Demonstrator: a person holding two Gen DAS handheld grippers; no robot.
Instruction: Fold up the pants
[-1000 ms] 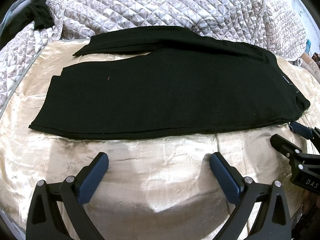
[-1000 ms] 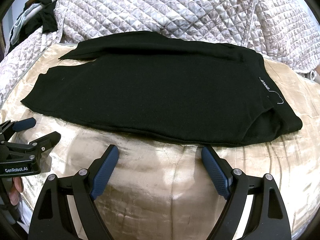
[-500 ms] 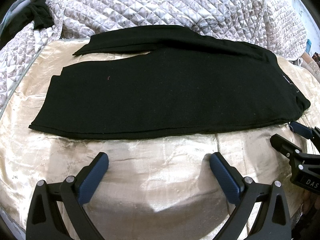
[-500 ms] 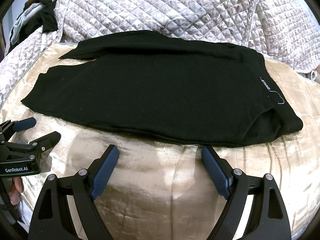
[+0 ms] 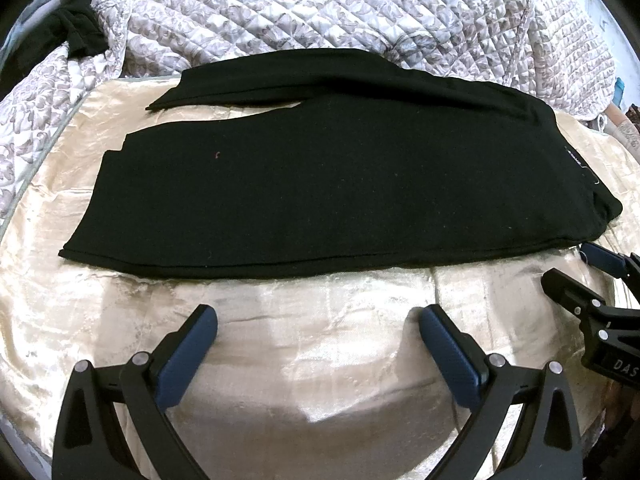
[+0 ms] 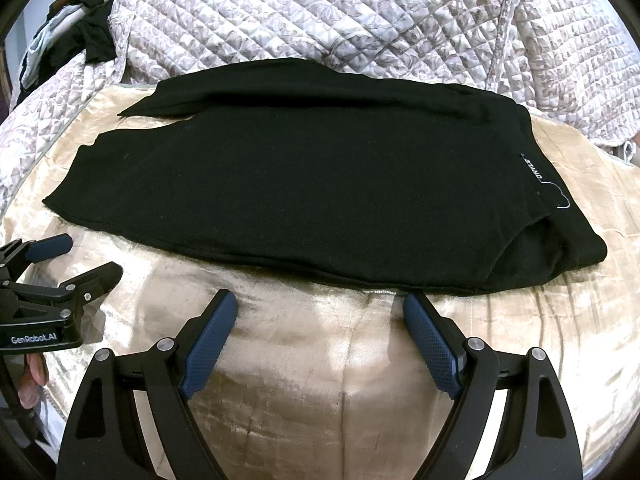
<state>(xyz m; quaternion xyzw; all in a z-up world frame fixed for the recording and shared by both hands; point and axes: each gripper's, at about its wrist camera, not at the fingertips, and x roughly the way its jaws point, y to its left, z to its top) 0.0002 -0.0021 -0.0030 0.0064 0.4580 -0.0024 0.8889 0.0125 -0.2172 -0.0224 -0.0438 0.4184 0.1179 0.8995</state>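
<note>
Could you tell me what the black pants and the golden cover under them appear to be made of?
The black pants look like a soft, matte knit, perhaps fleece or wool blend: no shine, with faint lint specks. The golden cover looks like satin or crushed velvet: glossy, with bright highlights and fine creases. Neither fibre can be confirmed by sight.

The white lettering on the waistband label (image 5: 573,157) of the black pants (image 5: 340,184) is too small to be read in the left wrist view. The dark clothing (image 6: 90,36) at upper left is cut off by the lens rim, and the right gripper (image 5: 576,266) by the right edge
</note>
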